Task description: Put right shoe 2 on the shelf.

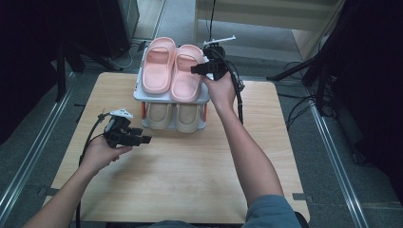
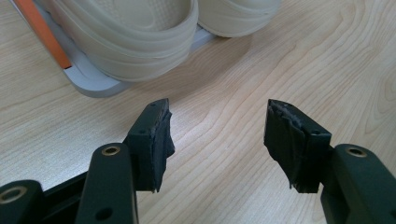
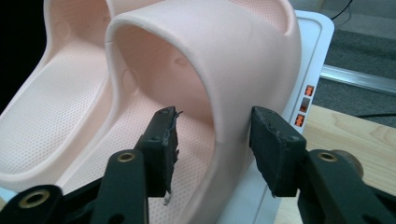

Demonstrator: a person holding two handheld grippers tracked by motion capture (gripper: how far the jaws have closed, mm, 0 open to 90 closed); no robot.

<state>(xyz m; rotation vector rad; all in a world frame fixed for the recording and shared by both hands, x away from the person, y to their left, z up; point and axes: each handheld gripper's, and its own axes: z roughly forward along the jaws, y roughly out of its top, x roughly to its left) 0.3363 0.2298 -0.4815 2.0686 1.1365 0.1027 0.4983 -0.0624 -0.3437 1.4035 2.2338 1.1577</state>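
The right-hand pink foam slipper (image 3: pixel 224 60) sits on the top tier of the small white two-tier shoe rack (image 1: pixel 142 92) at the far middle of the desk (image 1: pixel 190 180). The right gripper (image 3: pixel 212 140) has its fingers apart, straddling the strap's side wall; closing squarely there, well down the strap, should hold it. The left gripper (image 2: pixel 217 140) hangs open over the desk near the beige slippers (image 2: pixel 140 42).

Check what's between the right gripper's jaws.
In the right gripper view, the side wall of the pink slipper's strap sits between the right gripper jaws; pad contact is not clear.
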